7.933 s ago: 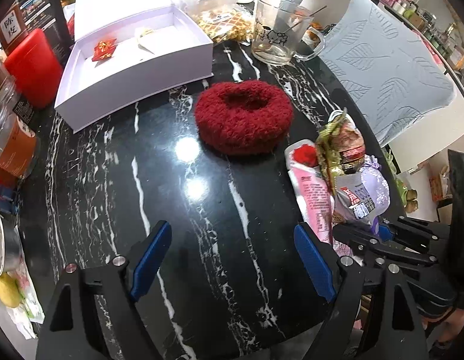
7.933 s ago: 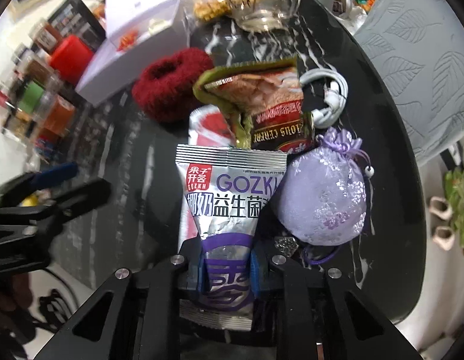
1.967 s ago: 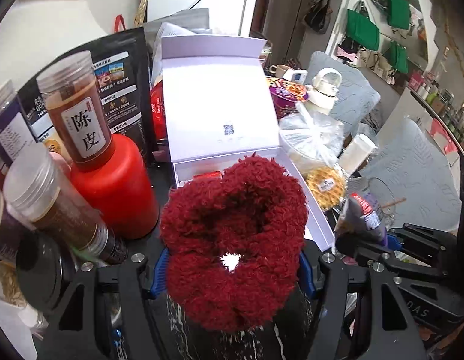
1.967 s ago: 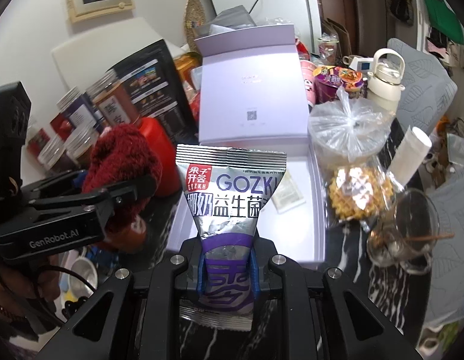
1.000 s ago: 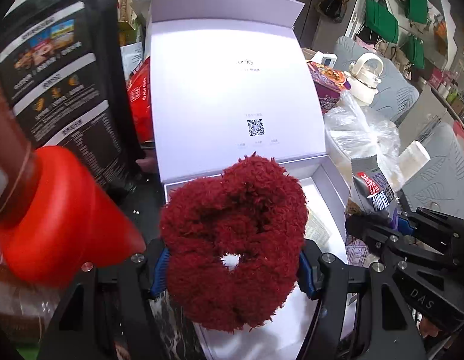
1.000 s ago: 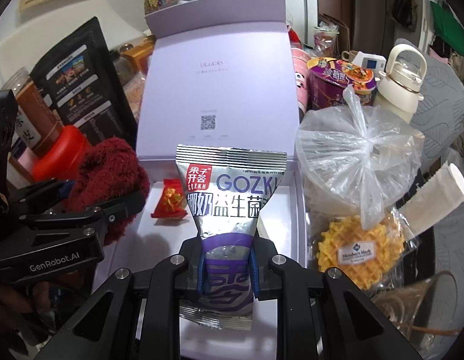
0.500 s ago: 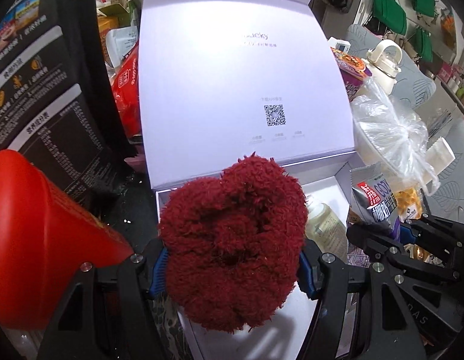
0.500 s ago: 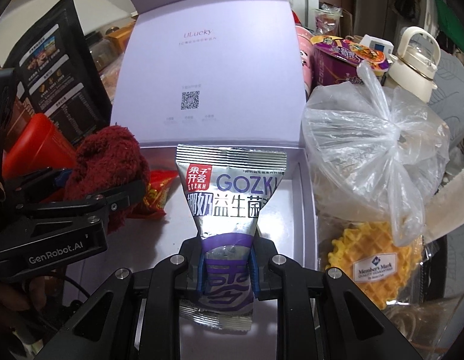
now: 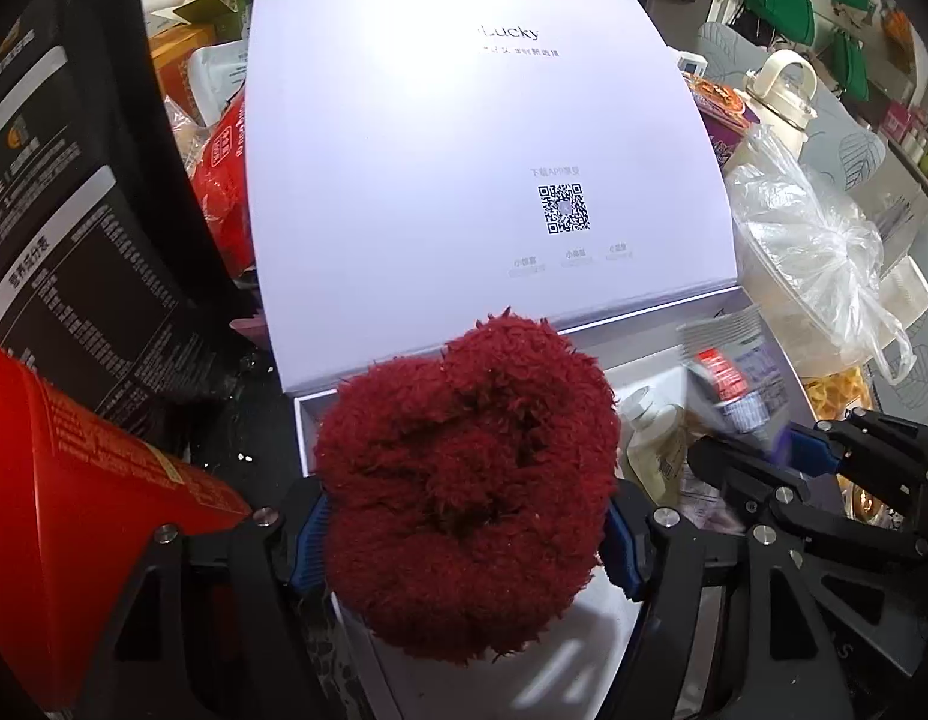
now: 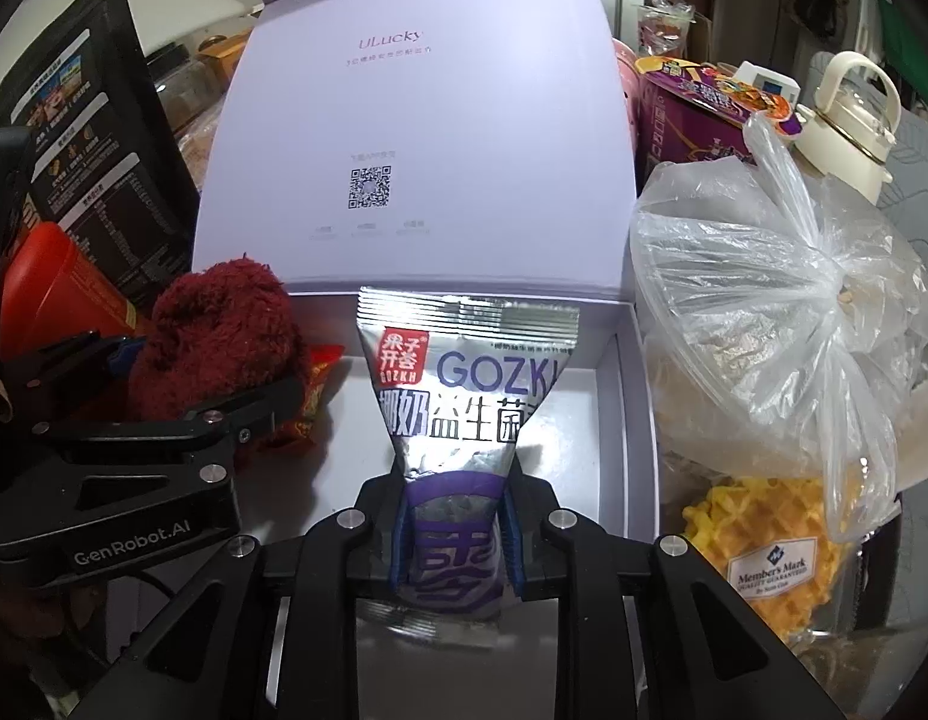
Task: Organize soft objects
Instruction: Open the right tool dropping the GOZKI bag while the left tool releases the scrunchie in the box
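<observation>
Hovering over the open white box (image 10: 634,372), the left gripper (image 9: 464,531), fingers opening, carries the red fluffy ring (image 9: 464,456); the right gripper (image 10: 455,531), fingers likewise opening, still pinches the silver snack packet (image 10: 464,396).

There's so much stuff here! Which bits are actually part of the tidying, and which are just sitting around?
Part of the job:
- red fluffy scrunchie, between the opening left tool
- silver snack packet, between the opening right tool
- open white box

Just lying about:
- waffle pack
- plastic bag
- red canister
- cream kettle
</observation>
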{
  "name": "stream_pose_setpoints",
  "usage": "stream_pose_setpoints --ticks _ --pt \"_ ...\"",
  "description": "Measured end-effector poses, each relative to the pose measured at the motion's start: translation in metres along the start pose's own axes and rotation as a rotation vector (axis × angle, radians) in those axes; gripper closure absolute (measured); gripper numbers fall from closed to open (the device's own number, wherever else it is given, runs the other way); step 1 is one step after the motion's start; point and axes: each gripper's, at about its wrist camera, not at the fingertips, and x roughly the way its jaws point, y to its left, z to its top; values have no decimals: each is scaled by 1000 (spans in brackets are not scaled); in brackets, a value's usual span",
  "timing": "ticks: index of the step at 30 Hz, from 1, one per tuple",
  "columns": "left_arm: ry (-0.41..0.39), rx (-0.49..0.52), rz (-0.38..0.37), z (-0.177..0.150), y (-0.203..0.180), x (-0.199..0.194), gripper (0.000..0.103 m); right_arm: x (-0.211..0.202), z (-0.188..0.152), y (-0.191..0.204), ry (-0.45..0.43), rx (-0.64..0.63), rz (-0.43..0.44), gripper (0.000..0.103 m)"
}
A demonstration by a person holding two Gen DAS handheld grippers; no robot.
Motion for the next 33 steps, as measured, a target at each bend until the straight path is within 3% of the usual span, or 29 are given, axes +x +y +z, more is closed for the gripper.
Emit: stream_pose_setpoints --ticks 2,8,19,26,33 --pt "4 10 16 1 -2 0 26 -1 0 3 -5 -6 -11 67" --pt "34 13 35 4 -10 3 24 -9 -1 1 -7 -2 -30 62" --pt "1 11 25 10 -14 -29 23 -43 4 1 -43 6 -45 61" --pt "-17 0 20 9 -8 -56 10 -72 4 3 -76 6 -65 61" --pt "-52 0 6 16 -14 -83 10 -99 3 5 -107 -4 -88 61"
